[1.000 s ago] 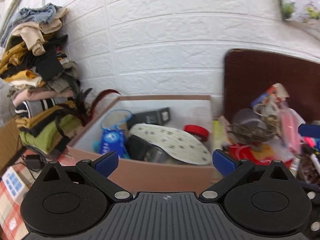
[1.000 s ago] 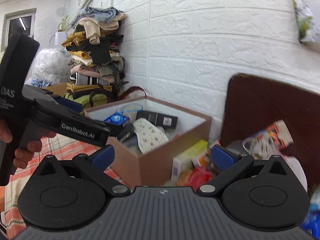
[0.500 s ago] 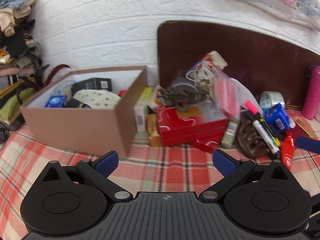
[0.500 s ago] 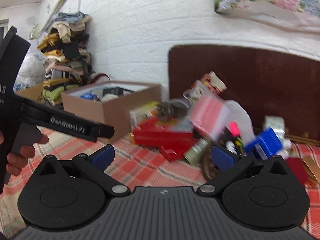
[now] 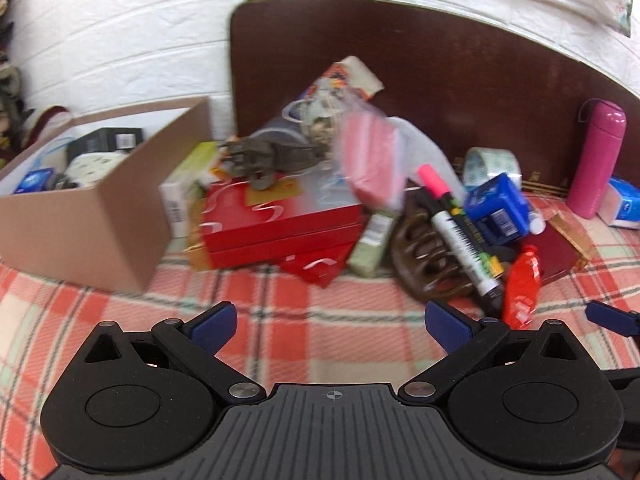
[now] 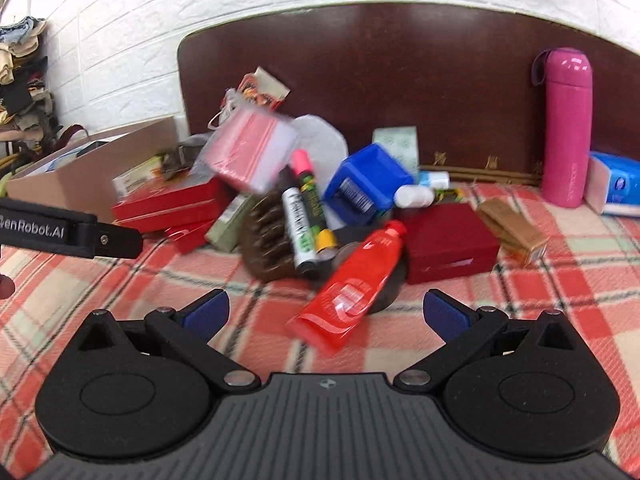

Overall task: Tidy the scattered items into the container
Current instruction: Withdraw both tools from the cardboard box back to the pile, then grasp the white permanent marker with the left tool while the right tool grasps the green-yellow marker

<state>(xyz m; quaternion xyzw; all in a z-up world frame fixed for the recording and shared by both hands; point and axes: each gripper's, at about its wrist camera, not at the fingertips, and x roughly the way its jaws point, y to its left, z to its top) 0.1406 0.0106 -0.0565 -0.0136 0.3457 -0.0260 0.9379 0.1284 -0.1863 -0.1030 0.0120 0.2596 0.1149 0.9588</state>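
A cardboard box (image 5: 100, 216) with several items inside stands at the left on the plaid cloth; it also shows in the right wrist view (image 6: 88, 176). A heap of scattered items lies to its right: red boxes (image 5: 280, 220), markers (image 5: 460, 232), a blue box (image 5: 496, 204), a red tube (image 6: 352, 288) and a dark red box (image 6: 448, 236). My left gripper (image 5: 330, 326) is open and empty above the cloth in front of the heap. My right gripper (image 6: 326, 314) is open and empty, just short of the red tube.
A pink flask (image 6: 568, 128) and a blue tissue pack (image 6: 616, 184) stand at the right by the dark headboard (image 6: 400, 72). A gold box (image 6: 516, 228) lies beside the dark red box. The left gripper's body (image 6: 68, 232) reaches in at the right wrist view's left edge.
Both grippers have swung right, away from the cardboard box, and come down toward the heap of items. Both stayed open and empty.
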